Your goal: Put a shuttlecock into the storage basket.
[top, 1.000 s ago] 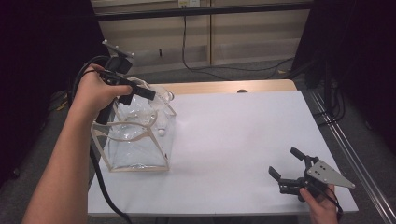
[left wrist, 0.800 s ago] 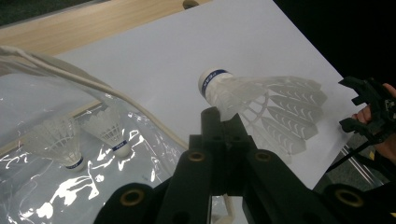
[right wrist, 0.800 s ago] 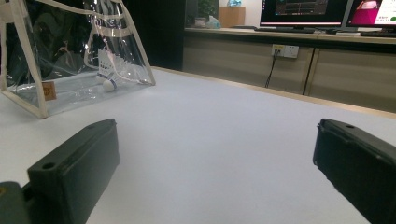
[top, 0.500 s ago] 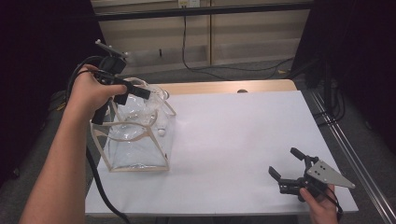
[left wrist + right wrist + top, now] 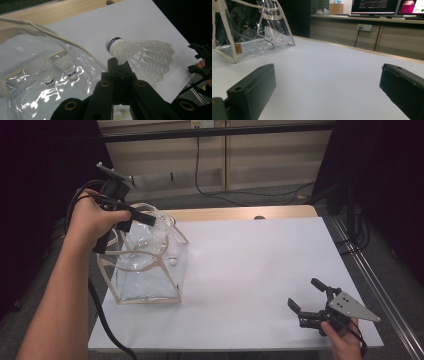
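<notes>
A clear plastic bag (image 5: 145,270) with cream trim stands open at the table's left. Above its mouth my left gripper (image 5: 150,218) hovers in a person's hand. In the left gripper view that gripper (image 5: 119,65) is shut on the skirt of a white shuttlecock (image 5: 140,53), whose cork end with a blue band points up and left. Two more shuttlecocks (image 5: 42,70) (image 5: 66,65) lie inside the bag (image 5: 30,82). My right gripper (image 5: 304,293) rests near the front right corner, jaws wide open and bare (image 5: 327,82). It faces the bag (image 5: 249,30).
The white table top (image 5: 250,260) stretches between bag and right gripper, with a wooden strip (image 5: 240,213) along its far edge. A black cable (image 5: 102,315) hangs from the left gripper down the table's left side. A metal rail (image 5: 370,285) runs along the right edge.
The left hand with its shuttlecock has drifted slightly to the left above the bag. The right gripper has stayed in place.
</notes>
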Available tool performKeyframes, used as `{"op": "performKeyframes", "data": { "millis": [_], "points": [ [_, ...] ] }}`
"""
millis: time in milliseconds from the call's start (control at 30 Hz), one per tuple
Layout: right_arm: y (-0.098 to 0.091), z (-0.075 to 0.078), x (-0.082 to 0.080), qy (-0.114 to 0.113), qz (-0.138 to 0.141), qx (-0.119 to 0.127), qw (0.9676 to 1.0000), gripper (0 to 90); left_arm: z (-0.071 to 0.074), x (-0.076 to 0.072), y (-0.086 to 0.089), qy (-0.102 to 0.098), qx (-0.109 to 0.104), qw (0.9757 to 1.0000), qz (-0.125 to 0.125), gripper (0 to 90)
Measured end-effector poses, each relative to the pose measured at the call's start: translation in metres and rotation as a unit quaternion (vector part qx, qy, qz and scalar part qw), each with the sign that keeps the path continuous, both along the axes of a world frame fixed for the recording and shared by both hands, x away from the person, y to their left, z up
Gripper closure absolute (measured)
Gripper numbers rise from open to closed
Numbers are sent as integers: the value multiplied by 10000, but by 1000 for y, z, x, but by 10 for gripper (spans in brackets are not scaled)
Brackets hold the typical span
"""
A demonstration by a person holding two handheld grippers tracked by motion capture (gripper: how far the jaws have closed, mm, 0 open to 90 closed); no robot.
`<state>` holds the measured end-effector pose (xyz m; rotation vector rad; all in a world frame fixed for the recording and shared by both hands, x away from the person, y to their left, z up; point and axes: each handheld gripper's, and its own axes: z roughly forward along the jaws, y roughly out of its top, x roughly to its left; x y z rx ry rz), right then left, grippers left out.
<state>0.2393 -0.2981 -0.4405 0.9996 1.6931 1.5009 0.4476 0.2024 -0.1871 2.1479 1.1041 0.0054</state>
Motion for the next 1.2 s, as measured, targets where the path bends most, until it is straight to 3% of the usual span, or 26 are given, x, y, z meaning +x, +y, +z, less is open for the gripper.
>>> {"op": "performKeyframes", "data": {
  "millis": [633,1200],
  "points": [
    [0,0,0,-1,15,2,10000,2,4,0,12,-13,-2,9998,193,900],
    [1,0,0,-14,20,-7,10000,2,2,0,27,-39,144,9993,329,900]
  ]
}}
